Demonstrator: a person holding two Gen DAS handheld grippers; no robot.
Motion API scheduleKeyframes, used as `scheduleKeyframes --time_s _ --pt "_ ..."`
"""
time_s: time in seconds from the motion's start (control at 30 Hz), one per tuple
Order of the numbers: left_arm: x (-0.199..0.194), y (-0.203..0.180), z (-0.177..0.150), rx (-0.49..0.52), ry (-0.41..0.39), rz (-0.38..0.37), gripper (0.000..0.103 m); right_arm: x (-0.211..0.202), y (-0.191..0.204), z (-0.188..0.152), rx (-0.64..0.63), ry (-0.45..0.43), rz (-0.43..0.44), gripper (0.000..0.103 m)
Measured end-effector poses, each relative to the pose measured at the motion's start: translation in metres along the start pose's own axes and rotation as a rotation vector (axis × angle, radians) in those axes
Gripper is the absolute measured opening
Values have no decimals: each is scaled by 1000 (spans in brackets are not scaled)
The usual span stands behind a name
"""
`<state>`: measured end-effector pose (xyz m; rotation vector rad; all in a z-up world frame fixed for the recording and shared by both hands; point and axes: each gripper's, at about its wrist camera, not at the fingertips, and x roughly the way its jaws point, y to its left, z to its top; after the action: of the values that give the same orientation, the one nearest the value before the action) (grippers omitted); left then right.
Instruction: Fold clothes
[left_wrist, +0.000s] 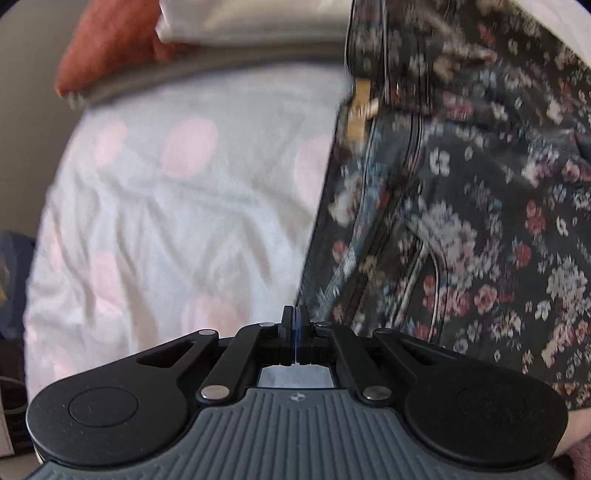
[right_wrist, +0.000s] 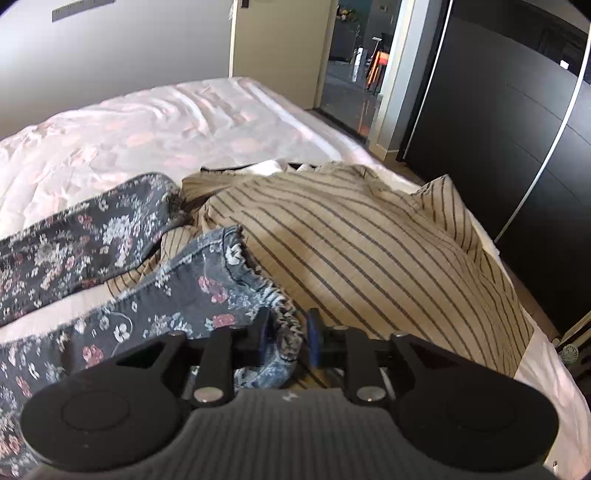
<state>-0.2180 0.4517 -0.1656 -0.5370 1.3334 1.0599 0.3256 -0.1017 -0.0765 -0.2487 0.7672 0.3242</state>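
Left gripper (left_wrist: 297, 325): pads pressing together at floral trousers' (left_wrist: 461, 206) edge, cloth between them unclear | Right gripper (right_wrist: 286, 339): jaws parted, straddling frayed hem (right_wrist: 258, 291) | Trousers lying spread across bed (right_wrist: 147, 125), overlapping striped garment (right_wrist: 369, 236); neither lying folded.

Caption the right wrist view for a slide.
Right gripper around the frayed hem of floral jeans, over a striped shirt on the bed.
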Motion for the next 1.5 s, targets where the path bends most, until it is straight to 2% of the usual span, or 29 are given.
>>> scheduleKeyframes --time_s 0.03,0.1,0.27,0.33,0.37,0.5,0.6,0.67,0.77,0.83,0.97,1.1,1.2,1.3,1.43,1.47,1.5 --pt "-8 -2 -1 8 -43 12 0 -4 2 -1 -2 -13 -1 40" --pt "-25 -9 -4 27 -130 12 0 -10 8 -2 -36 -40 -22 48" --pt "-61 -41 -21 181 -349 16 0 -21 26 2 -106 -60 -92 54" --pt "-75 -55 -27 246 -436 18 1 -26 30 4 -103 -67 -108 69" --pt "-82 -61 -30 278 -480 20 1 -29 33 5 -102 -75 -111 71" --pt "-95 -92 -44 506 -633 97 6 -38 46 4 -135 -75 -96 72" --pt "-93 -112 -58 708 -681 111 11 -42 59 0 -164 -54 -74 72" --pt "-92 -124 -70 843 -682 72 12 -44 68 -5 -177 -41 -59 72" --pt "-89 -144 -89 1045 -627 16 15 -44 85 -15 -199 -16 -36 73" --pt "-85 -159 -103 1162 -590 -3 22 -43 98 -22 -227 4 -27 73" --pt "-69 -188 -124 1320 -508 -29 39 -42 121 -31 -283 32 -7 73" --pt "-46 -204 -138 1447 -407 -31 43 -47 134 -30 -319 35 11 73" --pt "-27 -214 -139 1464 -372 35 43 -51 138 -31 -341 29 7 78" --pt "-13 -218 -141 1481 -331 36 43 -53 137 -32 -346 36 -4 78" --pt "0 -221 -150 1528 -334 73 42 -53 132 -34 -323 54 -7 78" --pt "1 -221 -152 1530 -334 78 41 -52 131 -36 -322 59 -6 78" --pt "2 -221 -153 1530 -334 83 36 -51 131 -37 -325 64 -5 78"
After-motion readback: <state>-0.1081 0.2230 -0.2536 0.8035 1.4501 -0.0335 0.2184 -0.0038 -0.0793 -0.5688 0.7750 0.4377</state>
